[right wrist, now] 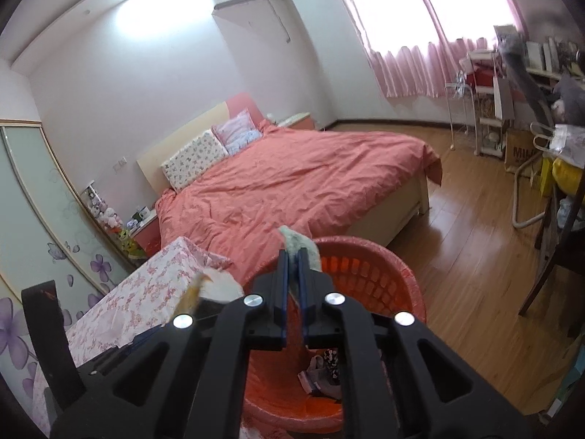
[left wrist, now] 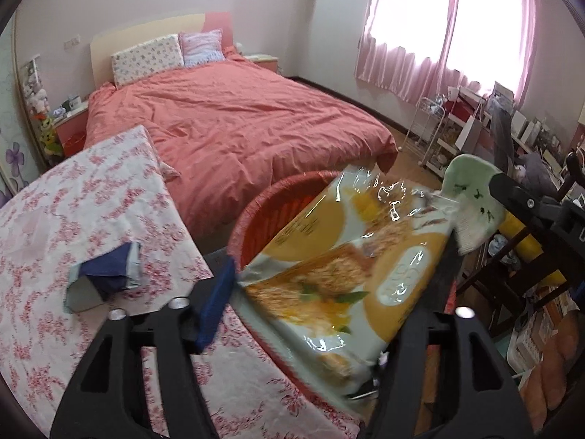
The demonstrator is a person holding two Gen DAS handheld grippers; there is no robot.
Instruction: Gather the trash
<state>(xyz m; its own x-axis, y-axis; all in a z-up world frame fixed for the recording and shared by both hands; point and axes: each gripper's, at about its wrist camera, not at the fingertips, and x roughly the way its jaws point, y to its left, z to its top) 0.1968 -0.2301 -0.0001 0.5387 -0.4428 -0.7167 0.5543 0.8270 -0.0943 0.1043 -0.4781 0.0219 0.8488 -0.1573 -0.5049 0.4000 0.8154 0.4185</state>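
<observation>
A big orange-and-white snack bag lies tilted over the red plastic basket, between the fingers of my left gripper. Its left corner sits right beside the blue left pad, and the pads do not visibly press it. The bag's lower end is blurred. My right gripper is shut on a pale green sock-like cloth above the basket's rim. The left wrist view shows that cloth too, pinched in the right gripper. Small bits of trash lie on the basket floor.
A table under a pink floral cloth stands left of the basket, with a folded blue item on it. A bed with a coral cover lies beyond. Shelves, chairs and bags crowd the right side over a wooden floor.
</observation>
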